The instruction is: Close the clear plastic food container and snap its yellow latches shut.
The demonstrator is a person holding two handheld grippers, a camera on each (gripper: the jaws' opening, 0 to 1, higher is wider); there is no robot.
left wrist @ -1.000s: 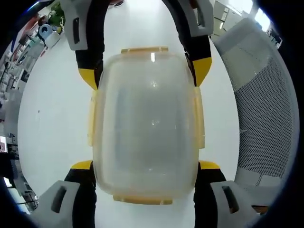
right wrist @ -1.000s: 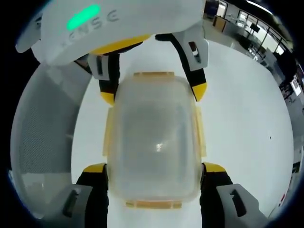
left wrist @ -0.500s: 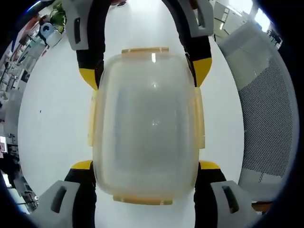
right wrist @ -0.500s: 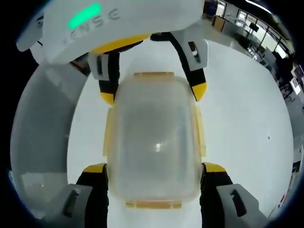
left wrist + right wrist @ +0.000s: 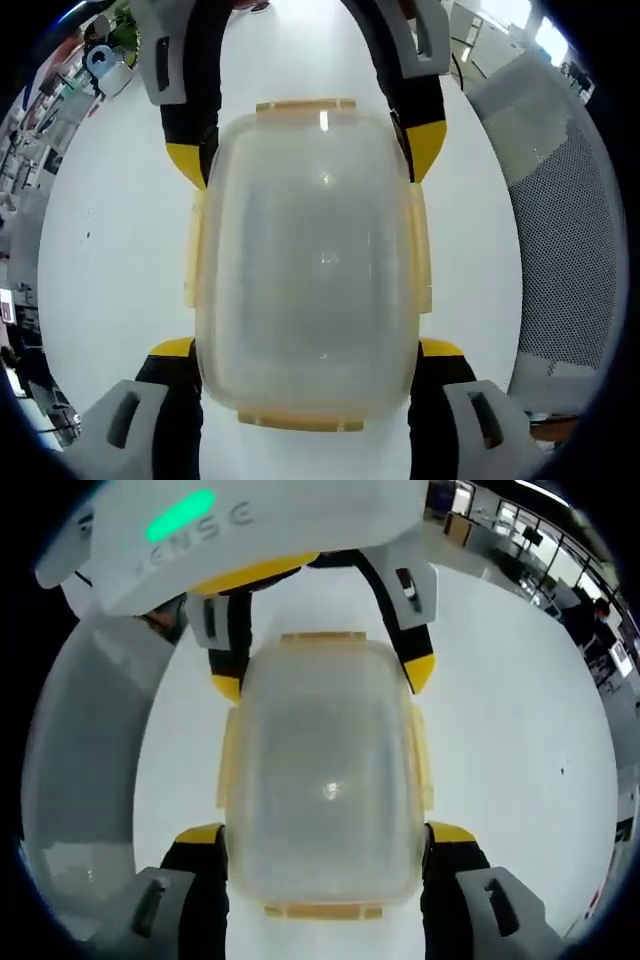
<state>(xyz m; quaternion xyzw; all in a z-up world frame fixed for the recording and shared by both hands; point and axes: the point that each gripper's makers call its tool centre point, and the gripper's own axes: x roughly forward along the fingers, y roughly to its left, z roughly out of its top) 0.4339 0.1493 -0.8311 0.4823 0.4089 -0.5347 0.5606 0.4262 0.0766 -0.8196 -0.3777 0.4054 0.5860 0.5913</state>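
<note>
Lid's on the container (image 5: 305, 265), left tool (image 5: 305, 350) and right tool (image 5: 325, 835) each clamping an end, so next it's pressing the yellow latches (image 5: 418, 250) down.

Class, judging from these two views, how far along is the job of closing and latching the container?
Done, it seems: the lid sits flat on the container, and the yellow latches lie along its sides. In hand: the left gripper and right gripper hold it from opposite ends. Left: I cannot tell whether every latch has snapped; check, then let go.
</note>
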